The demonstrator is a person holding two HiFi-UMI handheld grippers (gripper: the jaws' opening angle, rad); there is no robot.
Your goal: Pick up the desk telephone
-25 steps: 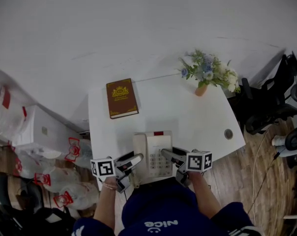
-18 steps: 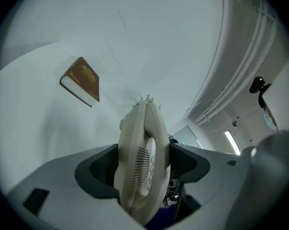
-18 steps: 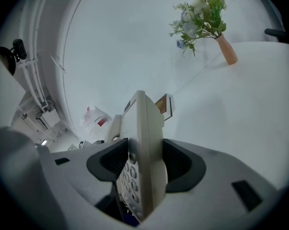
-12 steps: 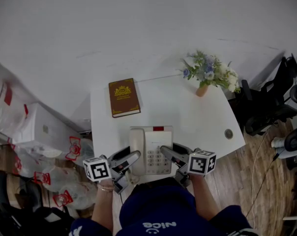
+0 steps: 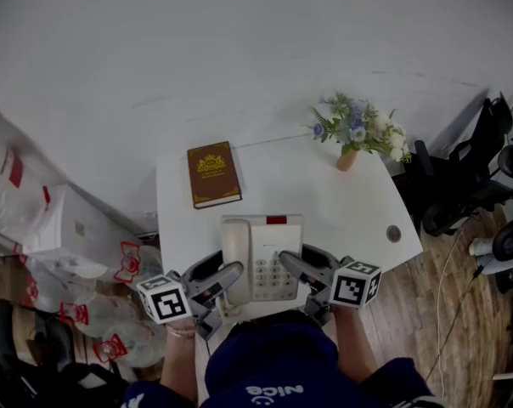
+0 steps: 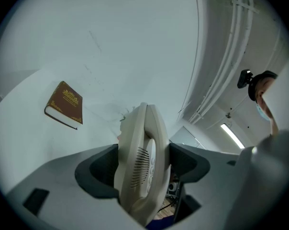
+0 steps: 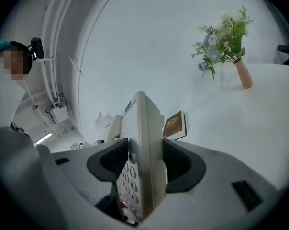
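Note:
A cream desk telephone (image 5: 262, 257) with handset and keypad hangs lifted over the near edge of the white table (image 5: 324, 189), held from both sides. My left gripper (image 5: 223, 280) is shut on its handset side; in the left gripper view the phone's edge (image 6: 139, 166) stands pinched between the dark pads. My right gripper (image 5: 295, 269) is shut on the keypad side, and the right gripper view shows the phone (image 7: 142, 162) on edge between the jaws, its keys facing left.
A brown book (image 5: 213, 173) lies at the table's far left, also seen as the book (image 6: 64, 104) and the book (image 7: 175, 125). A vase of flowers (image 5: 358, 133) stands at the far right corner. White bags (image 5: 70, 253) sit on the floor at left, black office chairs (image 5: 469, 177) at right.
Both grippers have risen with the telephone held between them; it now looks larger and sits higher over the table's near edge.

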